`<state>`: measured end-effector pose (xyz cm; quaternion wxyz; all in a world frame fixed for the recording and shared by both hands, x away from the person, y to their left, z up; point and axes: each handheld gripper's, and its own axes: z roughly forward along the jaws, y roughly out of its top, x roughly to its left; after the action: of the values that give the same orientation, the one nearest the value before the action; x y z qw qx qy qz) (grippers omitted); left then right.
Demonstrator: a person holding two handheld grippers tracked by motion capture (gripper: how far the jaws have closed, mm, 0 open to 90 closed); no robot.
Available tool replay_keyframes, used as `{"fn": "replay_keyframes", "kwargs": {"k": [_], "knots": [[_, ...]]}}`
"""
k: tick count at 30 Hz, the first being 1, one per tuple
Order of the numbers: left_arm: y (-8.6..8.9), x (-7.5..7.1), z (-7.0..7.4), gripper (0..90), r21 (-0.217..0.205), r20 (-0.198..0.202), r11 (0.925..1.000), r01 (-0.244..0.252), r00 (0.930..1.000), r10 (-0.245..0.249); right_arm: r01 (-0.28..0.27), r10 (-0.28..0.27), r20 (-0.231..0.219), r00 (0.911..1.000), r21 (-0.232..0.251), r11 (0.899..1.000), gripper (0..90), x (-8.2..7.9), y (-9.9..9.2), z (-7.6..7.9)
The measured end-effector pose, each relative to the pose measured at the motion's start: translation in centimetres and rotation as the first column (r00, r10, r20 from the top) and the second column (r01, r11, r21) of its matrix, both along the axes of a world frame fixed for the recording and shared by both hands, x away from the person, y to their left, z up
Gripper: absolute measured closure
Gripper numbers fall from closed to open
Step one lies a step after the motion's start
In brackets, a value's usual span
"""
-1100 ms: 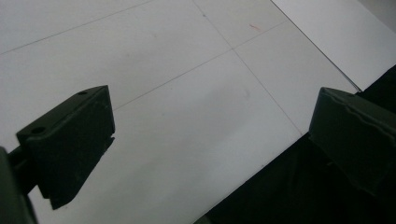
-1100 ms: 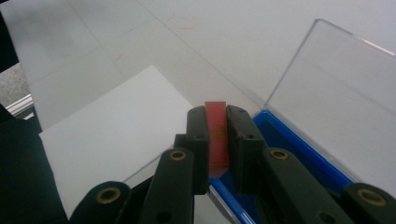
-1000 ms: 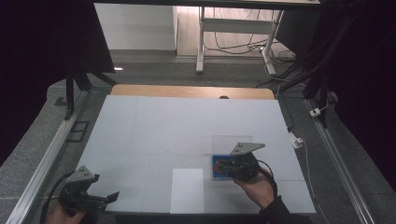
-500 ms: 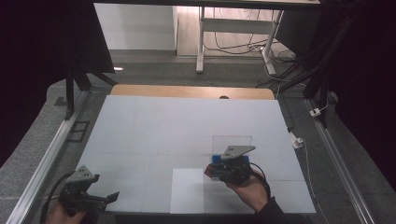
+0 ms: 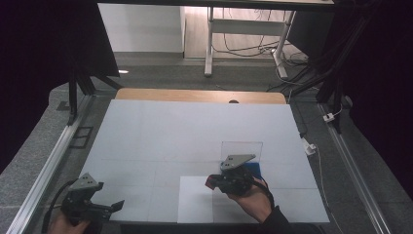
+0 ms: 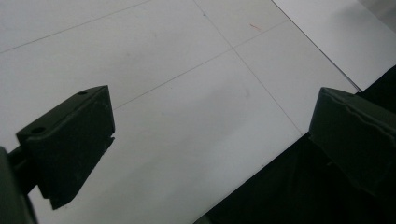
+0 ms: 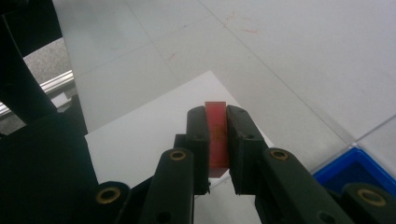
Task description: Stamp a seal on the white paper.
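Over a white paper sheet (image 5: pixel 195 204) near the white table's (image 5: pixel 195 126) front edge, the right gripper (image 7: pixel 217 135) clamps a small flat red block (image 7: pixel 216 133) between its black jaws, beside a blue tray (image 7: pixel 355 165). At the front left corner, the left gripper (image 5: pixel 104 207) hovers with jaws wide apart, holding nothing.

Right gripper (image 7: pixel 217 140) jaws clamp red block (image 7: pixel 216 133) above white sheet (image 7: pixel 154 126); blue tray (image 7: pixel 356 169) right.

White table (image 5: pixel 195 131); grey floor (image 5: pixel 48 136); cables (image 5: pixel 243 48) beyond.
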<state>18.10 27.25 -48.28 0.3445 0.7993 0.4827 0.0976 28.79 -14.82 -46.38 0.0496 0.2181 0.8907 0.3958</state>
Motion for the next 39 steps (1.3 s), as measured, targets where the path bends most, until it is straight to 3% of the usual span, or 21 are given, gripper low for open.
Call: {"fn": "replay_keyframes", "kwargs": {"k": [10, 21, 32, 39], "knots": [[0.0, 0.0, 0.0, 0.8, -0.001, -0.001, 1.0000, 0.001, 1.0000, -0.001, -0.054, 0.053, -0.014, 0.9985, -0.031, 0.998, 80.3, -0.4, 2.0, -1.0], [0.0, 0.0, 0.0, 0.8, -0.002, 0.001, 1.0000, 0.003, 1.0000, -0.003, -0.123, 0.121, -0.030, 0.9922, -0.078, 0.989, 80.4, -0.9, 4.3, -2.3], [0.0, 0.0, 0.0, 0.8, -0.002, 0.002, 1.0000, 0.004, 1.0000, -0.004, -0.156, 0.153, -0.028, 0.9878, -0.140, 0.978, 80.6, -1.2, 5.1, -3.4], [-0.1, 0.0, 0.0, 0.9, 0.002, 0.000, 1.0000, 0.003, 1.0000, -0.003, -0.154, 0.153, -0.023, 0.9880, -0.136, 0.979, 81.0, -1.3, 5.2, -3.6]]}}
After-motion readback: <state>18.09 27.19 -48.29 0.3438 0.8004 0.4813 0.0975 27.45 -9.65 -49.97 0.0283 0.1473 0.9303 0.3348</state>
